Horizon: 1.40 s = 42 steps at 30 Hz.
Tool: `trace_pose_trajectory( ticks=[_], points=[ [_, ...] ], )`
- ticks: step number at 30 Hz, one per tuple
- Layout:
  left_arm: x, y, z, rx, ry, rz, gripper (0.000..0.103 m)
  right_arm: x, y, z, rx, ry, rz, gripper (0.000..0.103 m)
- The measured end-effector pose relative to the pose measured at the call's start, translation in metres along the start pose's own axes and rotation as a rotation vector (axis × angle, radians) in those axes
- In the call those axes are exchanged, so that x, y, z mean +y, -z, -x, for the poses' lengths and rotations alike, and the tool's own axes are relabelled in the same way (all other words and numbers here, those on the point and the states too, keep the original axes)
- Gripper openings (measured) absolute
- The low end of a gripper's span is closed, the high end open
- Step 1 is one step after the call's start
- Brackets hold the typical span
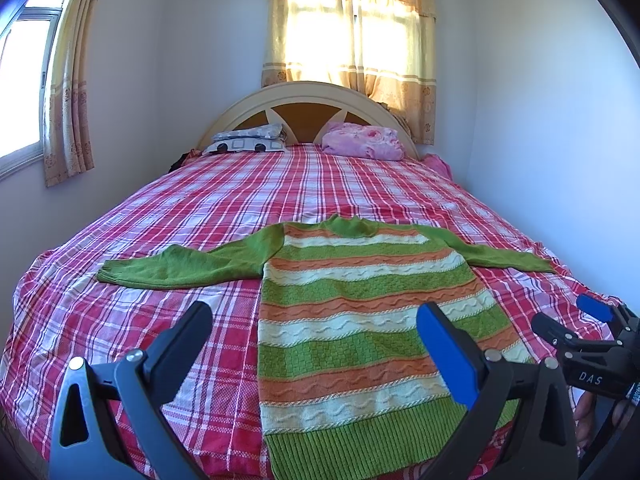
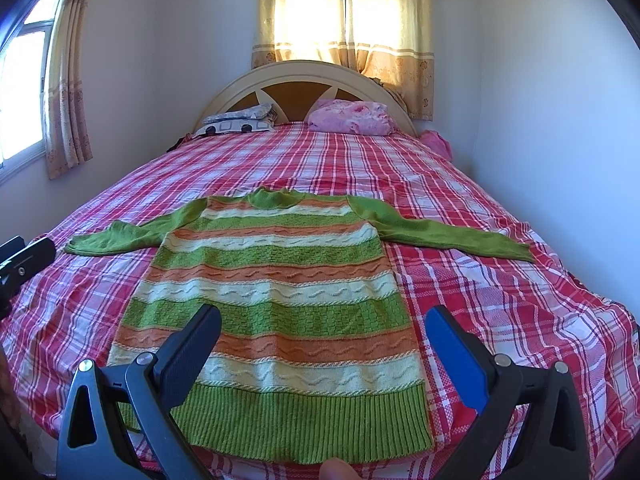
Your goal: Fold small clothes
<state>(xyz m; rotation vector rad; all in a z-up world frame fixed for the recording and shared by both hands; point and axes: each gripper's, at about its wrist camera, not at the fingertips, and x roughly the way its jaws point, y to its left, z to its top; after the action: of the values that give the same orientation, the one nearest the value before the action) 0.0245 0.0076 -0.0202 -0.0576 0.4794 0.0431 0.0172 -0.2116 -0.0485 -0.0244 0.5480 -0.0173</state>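
Striped sweater laid out flat on a plaid bed, both tools poised at its hem before the first fold.

Left wrist view: the left tool [image 1: 314,328] hangs released, fingers spread wide and holding nothing, above the lower left part of the green, orange and cream sweater [image 1: 360,312], which lies face up on the bed [image 1: 120,320] with both sleeves stretched outward; the right tool [image 1: 568,320] shows at the frame's right edge, near the hem's right side. Right wrist view: the right tool [image 2: 324,332] is likewise released and empty over the sweater [image 2: 276,280] near its ribbed hem. Folding appears not yet begun; the next move likely calls for pinching a sleeve or side edge and carrying it across the body.
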Motion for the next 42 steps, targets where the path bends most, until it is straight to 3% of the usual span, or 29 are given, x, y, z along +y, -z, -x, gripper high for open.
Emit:
trace_pose_trajectory(
  ticks=[7, 19, 42],
  points=[
    [0.007, -0.002, -0.026, 0.024, 0.006, -0.002, 0.103, -0.012, -0.001, -0.023, 0.022, 0.020, -0.008, 0.102],
    [0.004, 0.000, -0.105, 0.121, -0.004, -0.079, 0.103, -0.064, -0.008, -0.110, 0.125, 0.095, -0.078, 0.102],
    [-0.012, -0.043, -0.236, 0.151, -0.037, -0.121, 0.103, -0.193, -0.041, -0.238, 0.250, 0.308, -0.124, 0.102]
  ],
)
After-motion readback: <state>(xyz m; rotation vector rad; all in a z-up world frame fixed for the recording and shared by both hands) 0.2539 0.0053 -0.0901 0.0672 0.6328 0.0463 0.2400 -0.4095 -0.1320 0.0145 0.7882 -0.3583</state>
